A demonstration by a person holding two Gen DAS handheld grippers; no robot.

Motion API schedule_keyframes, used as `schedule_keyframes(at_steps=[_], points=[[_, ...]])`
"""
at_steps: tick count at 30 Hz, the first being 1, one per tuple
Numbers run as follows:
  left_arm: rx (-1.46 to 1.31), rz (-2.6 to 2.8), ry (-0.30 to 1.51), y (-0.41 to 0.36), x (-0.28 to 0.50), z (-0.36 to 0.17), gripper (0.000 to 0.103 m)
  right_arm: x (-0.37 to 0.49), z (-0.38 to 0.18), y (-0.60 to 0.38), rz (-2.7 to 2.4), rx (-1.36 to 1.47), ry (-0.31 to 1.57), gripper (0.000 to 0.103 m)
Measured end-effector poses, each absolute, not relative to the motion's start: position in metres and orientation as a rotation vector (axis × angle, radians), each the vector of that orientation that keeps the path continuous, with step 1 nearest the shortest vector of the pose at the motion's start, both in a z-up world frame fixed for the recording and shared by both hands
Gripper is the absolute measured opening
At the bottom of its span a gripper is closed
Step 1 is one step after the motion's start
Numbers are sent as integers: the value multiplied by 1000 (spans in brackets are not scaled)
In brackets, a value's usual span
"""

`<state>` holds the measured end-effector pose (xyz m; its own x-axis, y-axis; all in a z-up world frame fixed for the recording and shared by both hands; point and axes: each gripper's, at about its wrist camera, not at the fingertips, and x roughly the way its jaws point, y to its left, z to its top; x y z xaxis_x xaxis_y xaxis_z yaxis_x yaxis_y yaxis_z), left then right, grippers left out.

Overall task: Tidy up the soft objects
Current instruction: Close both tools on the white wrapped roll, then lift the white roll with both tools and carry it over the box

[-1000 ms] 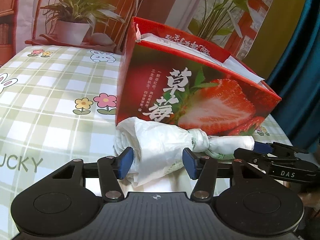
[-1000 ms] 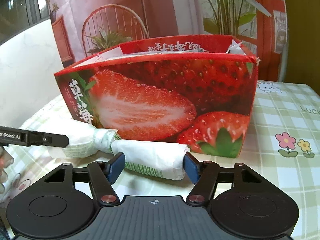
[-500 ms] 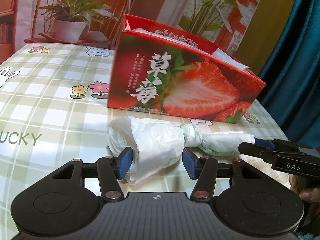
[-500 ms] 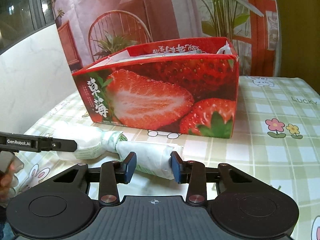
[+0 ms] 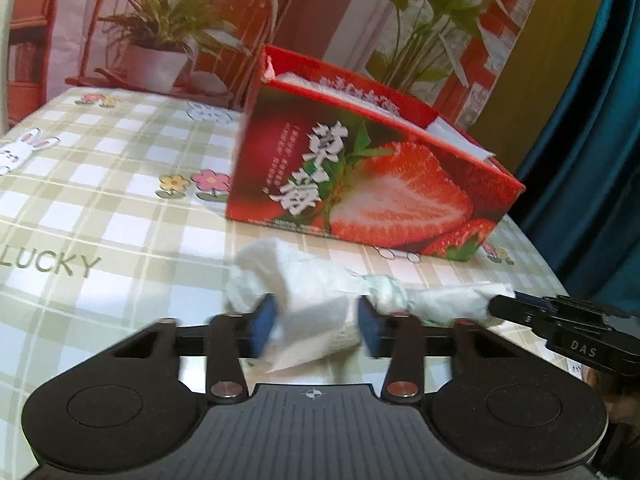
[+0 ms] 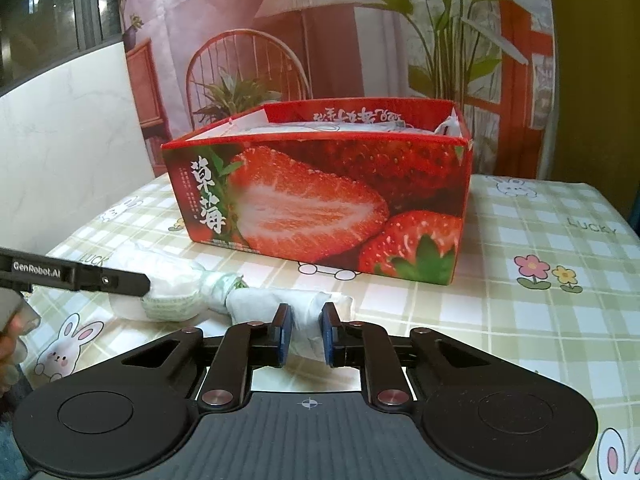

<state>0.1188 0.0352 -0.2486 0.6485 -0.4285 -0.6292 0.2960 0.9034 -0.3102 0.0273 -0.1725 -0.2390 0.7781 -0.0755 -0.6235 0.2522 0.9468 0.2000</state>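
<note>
A white plastic bag (image 5: pixel 312 276), knotted in the middle, lies across the checked tablecloth in front of a red strawberry-print box (image 5: pixel 380 192). My left gripper (image 5: pixel 316 320) is closing, and its blue pads press into the bag's wider, crumpled end. In the right wrist view my right gripper (image 6: pixel 307 332) is closing too and pinches the bag's (image 6: pixel 264 300) narrower rolled end. The knot (image 6: pixel 220 288) sits between the two grips. The box (image 6: pixel 320 208) stands open-topped a short way behind the bag.
White bags or papers (image 6: pixel 340 130) fill the box. The tablecloth (image 5: pixel 100 200) stretches wide to the left of the box. A blue curtain (image 5: pixel 592 160) hangs past the table's right edge. A printed backdrop with plants stands behind the table.
Both grippers' jaws have narrowed onto the bag's two ends. Both have drawn back from the box, and the bag now lies apart from it instead of against it.
</note>
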Motion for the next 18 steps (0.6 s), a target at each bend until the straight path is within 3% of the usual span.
schedule_keyframes(at_steps=[6,18], points=[[-213,-411,742,39,117,-246,23,21,-237,-176,-202,298,641,14],[-204,-462,622,43,121,-207,22,18,-211,-185,-208,279,542,12]])
